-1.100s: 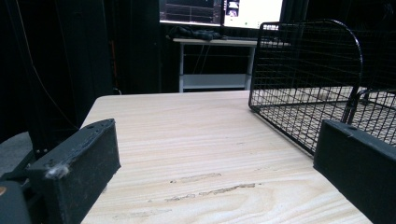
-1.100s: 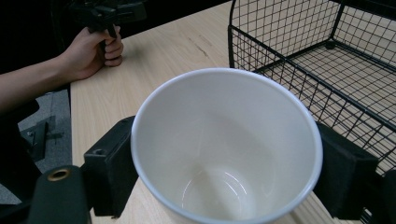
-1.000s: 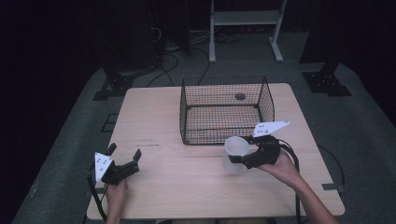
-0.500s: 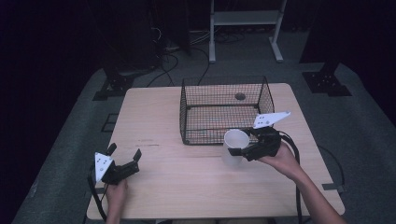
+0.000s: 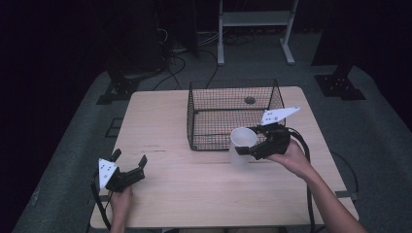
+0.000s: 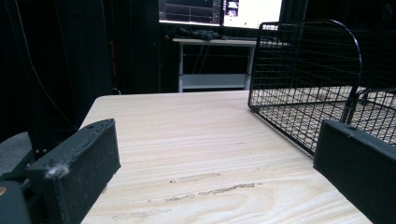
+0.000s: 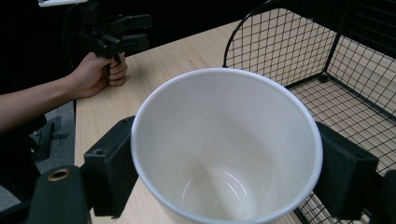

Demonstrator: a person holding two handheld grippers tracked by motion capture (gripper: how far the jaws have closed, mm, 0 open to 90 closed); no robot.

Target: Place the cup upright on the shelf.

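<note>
The tabletop (image 5: 194, 194), pale wood and mostly bare, carries a black wire basket (image 5: 233, 99) toward its far side, open at the top. That open top is probably why the work is staged as it is: the basket sits where something can be lowered in from above.

Next in size is the white cup (image 5: 241, 144), the thing being handled. It hangs in the air just at the basket's near wall, slightly off the tabletop, mouth turned up and toward the person. In the right gripper view the cup (image 7: 226, 149) sits squarely between the two black jaws, one pressed against each side of its wall, empty inside. Gripping it across the body rather than by the rim keeps it steady and upright, which would suit a lift over the wire edge.

The right hand-held gripper (image 5: 252, 148) is thus clenched on the cup. The person's right hand (image 5: 286, 155) holds it roughly level, pointing left across the table, forearm stretched in from the lower right, cable trailing behind.

The left hand-held gripper (image 5: 129, 165) rests near the front left corner of the tabletop, well apart from cup and basket. Its jaws stand wide with nothing between them, as the left gripper view confirms. The left hand (image 5: 121, 199) simply props it there, seemingly idle while the right does the carrying.
</note>
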